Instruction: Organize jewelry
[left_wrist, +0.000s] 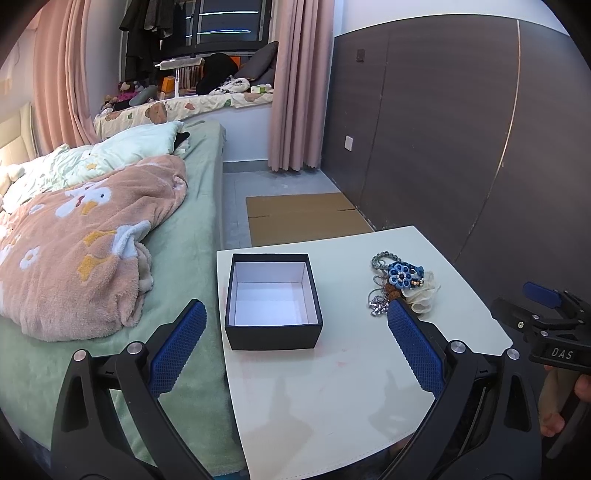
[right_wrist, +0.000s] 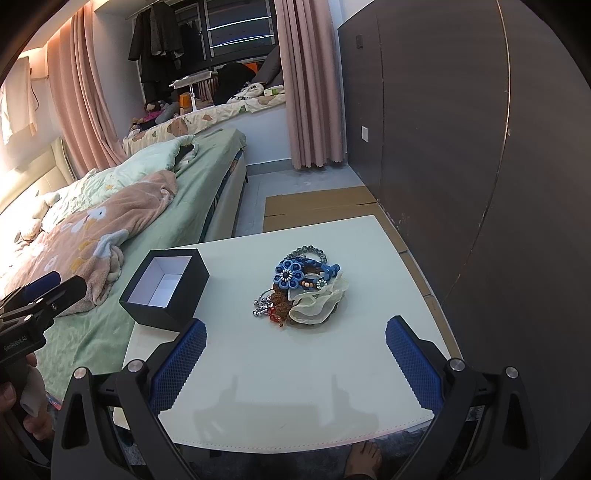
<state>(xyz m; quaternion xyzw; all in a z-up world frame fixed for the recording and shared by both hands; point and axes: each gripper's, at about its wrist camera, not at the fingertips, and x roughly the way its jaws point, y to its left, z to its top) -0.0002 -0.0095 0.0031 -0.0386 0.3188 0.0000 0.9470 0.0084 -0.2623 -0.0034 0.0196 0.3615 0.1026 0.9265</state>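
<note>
A black box (left_wrist: 272, 301) with a white inside stands open and empty on the white table (left_wrist: 325, 387); it also shows in the right wrist view (right_wrist: 166, 290). A pile of jewelry (left_wrist: 400, 282) with a blue flower piece, beads, chains and a cream scrunchie lies to its right, also seen in the right wrist view (right_wrist: 301, 290). My left gripper (left_wrist: 295, 343) is open and empty, near the box's front. My right gripper (right_wrist: 295, 354) is open and empty, short of the pile.
A bed (left_wrist: 110, 229) with a pink blanket runs along the table's left side. A dark wardrobe wall (left_wrist: 461, 129) stands to the right. Flat cardboard (left_wrist: 306, 218) lies on the floor beyond the table. A bare foot (right_wrist: 364, 459) shows under the table's near edge.
</note>
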